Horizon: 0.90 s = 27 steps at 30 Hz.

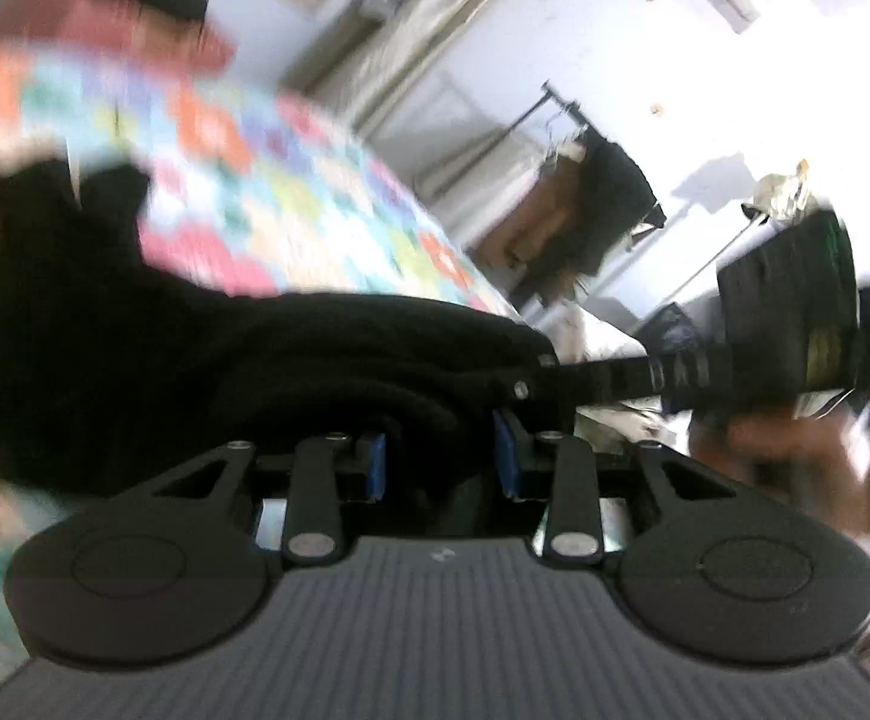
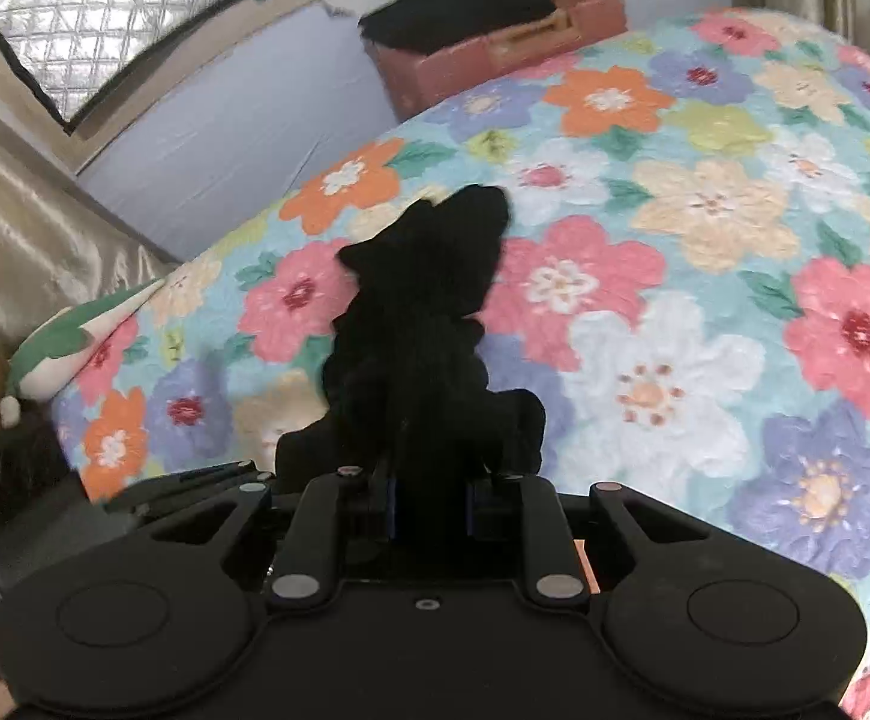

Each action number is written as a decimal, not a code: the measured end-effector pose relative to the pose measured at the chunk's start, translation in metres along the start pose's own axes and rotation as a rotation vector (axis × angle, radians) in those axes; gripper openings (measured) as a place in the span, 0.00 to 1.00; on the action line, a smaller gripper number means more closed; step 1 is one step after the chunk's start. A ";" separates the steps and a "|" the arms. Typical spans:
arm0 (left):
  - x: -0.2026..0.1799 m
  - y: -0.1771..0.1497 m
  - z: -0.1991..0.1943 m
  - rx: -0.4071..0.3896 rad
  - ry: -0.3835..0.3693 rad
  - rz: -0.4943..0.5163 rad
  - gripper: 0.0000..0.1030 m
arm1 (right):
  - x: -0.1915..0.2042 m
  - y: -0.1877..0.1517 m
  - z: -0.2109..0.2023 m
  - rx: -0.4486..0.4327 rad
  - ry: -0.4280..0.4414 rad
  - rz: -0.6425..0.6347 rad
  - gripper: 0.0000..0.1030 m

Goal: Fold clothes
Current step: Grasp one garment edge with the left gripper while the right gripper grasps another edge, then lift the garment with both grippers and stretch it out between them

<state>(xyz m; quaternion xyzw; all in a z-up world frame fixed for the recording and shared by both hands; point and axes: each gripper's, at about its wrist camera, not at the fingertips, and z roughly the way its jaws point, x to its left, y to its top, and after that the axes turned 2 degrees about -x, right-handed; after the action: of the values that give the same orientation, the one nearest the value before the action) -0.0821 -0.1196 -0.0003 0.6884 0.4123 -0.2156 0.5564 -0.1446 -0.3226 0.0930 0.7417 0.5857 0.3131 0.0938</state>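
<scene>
In the left wrist view, a black garment [image 1: 153, 354] fills the left and centre of the frame, lifted over the blurred floral bedspread [image 1: 291, 180]. The left gripper [image 1: 444, 462] is clenched on a bunched fold of it. At right, the right gripper [image 1: 795, 324] is seen blurred.

In the right wrist view, the right gripper [image 2: 429, 504] clamps the garment [image 2: 429, 324] at centre, above the bedspread [image 2: 705, 252]. A reddish crate [image 2: 495, 48] sits at upper centre.

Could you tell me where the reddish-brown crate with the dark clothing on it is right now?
In the right wrist view, the reddish-brown crate sits top centre, at the far edge of the floral bedspread, with dark clothing on top.
</scene>
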 end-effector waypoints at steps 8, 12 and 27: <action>-0.012 -0.016 0.020 0.058 0.055 0.071 0.26 | -0.036 -0.033 0.004 -0.184 0.029 0.006 0.22; -0.034 0.021 0.034 0.054 0.113 0.134 0.25 | -0.068 -0.030 -0.012 -0.293 0.197 0.219 0.22; -0.060 -0.015 0.119 0.197 0.174 0.404 0.39 | -0.151 -0.035 -0.050 -0.324 -0.423 0.121 0.17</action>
<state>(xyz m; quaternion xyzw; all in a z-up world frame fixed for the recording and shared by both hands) -0.1085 -0.2509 0.0021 0.8240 0.2895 -0.0787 0.4807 -0.2195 -0.4632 0.0609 0.7995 0.4500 0.2459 0.3126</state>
